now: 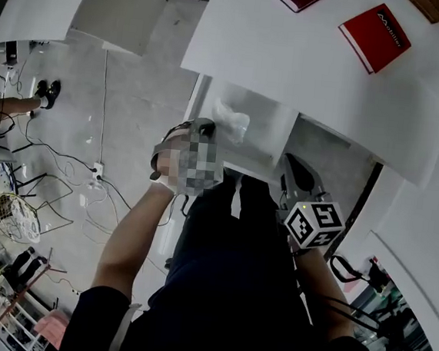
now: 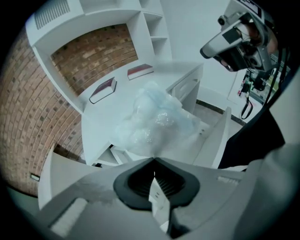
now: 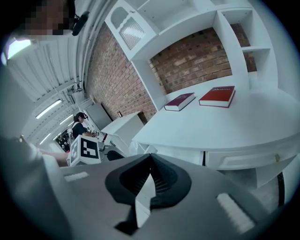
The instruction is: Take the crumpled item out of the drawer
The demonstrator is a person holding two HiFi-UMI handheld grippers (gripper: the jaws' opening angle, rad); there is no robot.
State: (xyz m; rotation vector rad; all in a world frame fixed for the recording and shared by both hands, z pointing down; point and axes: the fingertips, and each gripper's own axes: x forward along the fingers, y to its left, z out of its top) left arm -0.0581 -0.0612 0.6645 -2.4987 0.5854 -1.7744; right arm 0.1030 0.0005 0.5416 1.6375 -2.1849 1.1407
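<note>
— Tongs on the left [image 2: 153,158] are clamped shut on the crumpled item [image 2: 154,119], a pale, clear plastic wad hanging off the tips over the open drawer [image 1: 267,141].
— And the right tongs [image 3: 149,161]?
— Closed too, tip to tip, nothing between them, pointing at the white table [image 3: 225,126] where two red books [image 3: 217,96] lie flat side by side.
</note>
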